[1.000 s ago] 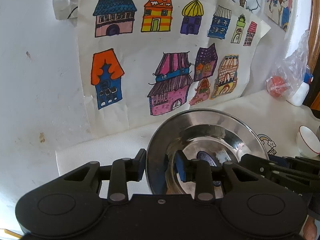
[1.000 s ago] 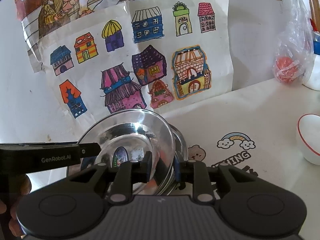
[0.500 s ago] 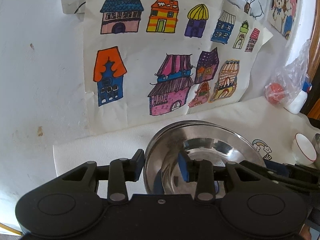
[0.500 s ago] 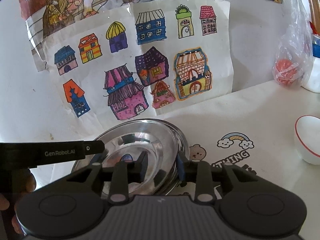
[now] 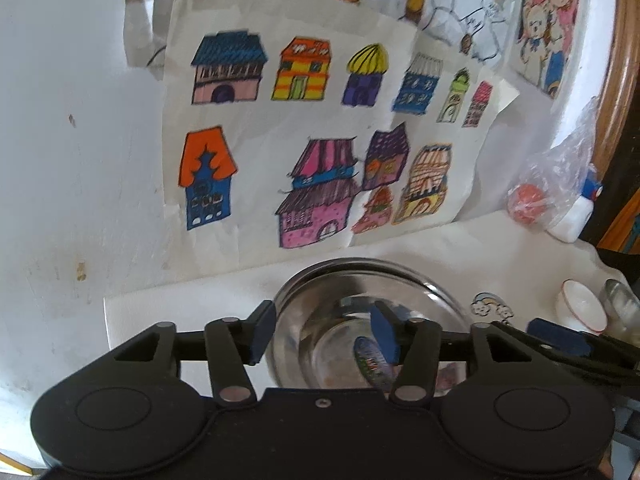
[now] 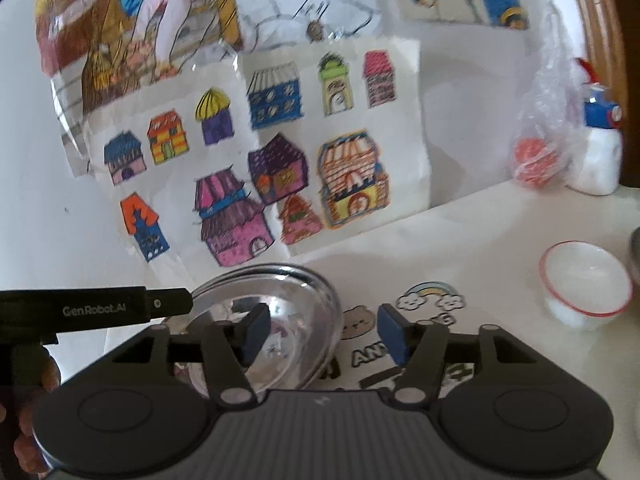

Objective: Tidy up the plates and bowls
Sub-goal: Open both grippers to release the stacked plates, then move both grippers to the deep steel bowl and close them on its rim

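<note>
A steel bowl (image 5: 352,320) (image 6: 288,312) rests on the white table close to the wall, seemingly nested on another steel dish. My left gripper (image 5: 324,334) is open, its jaws straddling the bowl's left rim without touching. My right gripper (image 6: 322,334) is open too, its left pad over the bowl and its right pad beyond the right rim. A small white bowl with a red rim (image 6: 586,282) (image 5: 582,310) sits to the right, and a further steel dish (image 5: 620,308) shows at the right edge.
Drawings of coloured houses (image 5: 320,136) hang on the wall right behind the bowl. A plastic bag with an orange ball (image 6: 536,156) and a white bottle (image 6: 598,160) stand at the back right. The tablecloth carries cartoon prints (image 6: 432,300).
Both grippers were shut on the steel bowl's rim and lowered it onto the dish below. Now both have let go and stand open, slightly pulled back.
</note>
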The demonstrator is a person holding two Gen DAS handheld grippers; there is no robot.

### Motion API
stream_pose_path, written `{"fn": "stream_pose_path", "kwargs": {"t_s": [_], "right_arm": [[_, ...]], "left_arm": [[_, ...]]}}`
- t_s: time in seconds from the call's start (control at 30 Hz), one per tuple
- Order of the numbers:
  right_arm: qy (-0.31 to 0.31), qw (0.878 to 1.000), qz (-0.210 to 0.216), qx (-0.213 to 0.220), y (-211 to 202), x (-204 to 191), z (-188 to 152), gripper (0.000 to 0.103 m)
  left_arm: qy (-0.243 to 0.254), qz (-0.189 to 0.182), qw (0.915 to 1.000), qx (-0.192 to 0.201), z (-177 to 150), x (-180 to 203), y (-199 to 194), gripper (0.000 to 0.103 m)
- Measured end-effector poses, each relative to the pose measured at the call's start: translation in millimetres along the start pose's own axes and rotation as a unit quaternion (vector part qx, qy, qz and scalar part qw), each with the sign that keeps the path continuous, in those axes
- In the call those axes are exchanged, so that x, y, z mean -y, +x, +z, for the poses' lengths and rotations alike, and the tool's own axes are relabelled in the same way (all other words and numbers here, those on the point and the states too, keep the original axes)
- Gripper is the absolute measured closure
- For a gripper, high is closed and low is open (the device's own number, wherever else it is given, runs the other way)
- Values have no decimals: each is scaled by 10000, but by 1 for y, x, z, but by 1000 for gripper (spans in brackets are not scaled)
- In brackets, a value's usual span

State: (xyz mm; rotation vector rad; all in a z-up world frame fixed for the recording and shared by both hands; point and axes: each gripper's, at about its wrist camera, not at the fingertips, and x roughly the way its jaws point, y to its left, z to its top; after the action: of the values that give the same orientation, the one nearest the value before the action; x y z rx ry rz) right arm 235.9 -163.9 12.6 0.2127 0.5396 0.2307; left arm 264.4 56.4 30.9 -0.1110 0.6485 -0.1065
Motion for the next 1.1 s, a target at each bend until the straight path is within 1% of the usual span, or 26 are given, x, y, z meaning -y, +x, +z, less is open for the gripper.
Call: {"fn": "stream_pose_path", "kwargs": {"t_s": [0.03,0.07,0.1,0.2,0.23,0.27,0.33,0.5,0.57,0.63,0.77,0.83,1.0,1.1], "right_arm": [[27,10000,-22,61,-6,2,0,30],[49,9999,-49,117,-11,5,0,29],[75,9998,-83,176,-17,7,0,26],[173,9990,-170,369,-37,16,-1,17],[193,9987,-195,421,-43,18,-1,14],[211,9984,-225,473,-50,21,-2,13],[264,9975,-288,594,-64,27,-5,7],[361,9945,-459,865,-102,46,-14,1],[403,9932,-550,943,-116,55,-17,0],[472,9913,-678,1021,-130,66,-22,0],[828,9853,-909,1189,-156,97,-33,0],[997,9821,-985,1255,-167,114,-39,0],[1345,9722,-1288,1418,-189,160,-52,0],[1627,9664,-1406,1406,-196,188,-57,0]], "left_arm": [[14,-21,10000,31,0,2,-3,43],[30,-37,10000,62,0,5,-6,40],[45,-52,9999,102,0,9,-9,35],[101,-138,9996,214,0,20,-17,30],[119,-176,9995,240,0,24,-19,25],[135,-219,9993,283,0,29,-21,23],[175,-306,9987,364,-1,40,-26,18],[320,-618,9966,446,-6,74,-35,11],[427,-739,9953,462,-9,91,-38,9],[539,-837,9940,463,-13,109,-39,4],[804,-1057,9907,283,-25,147,-35,4],[937,-1114,9891,235,-31,166,-34,2],[1258,-1180,9849,128,-40,214,-27,1],[1453,-1207,9819,113,-41,237,-21,1]]}}
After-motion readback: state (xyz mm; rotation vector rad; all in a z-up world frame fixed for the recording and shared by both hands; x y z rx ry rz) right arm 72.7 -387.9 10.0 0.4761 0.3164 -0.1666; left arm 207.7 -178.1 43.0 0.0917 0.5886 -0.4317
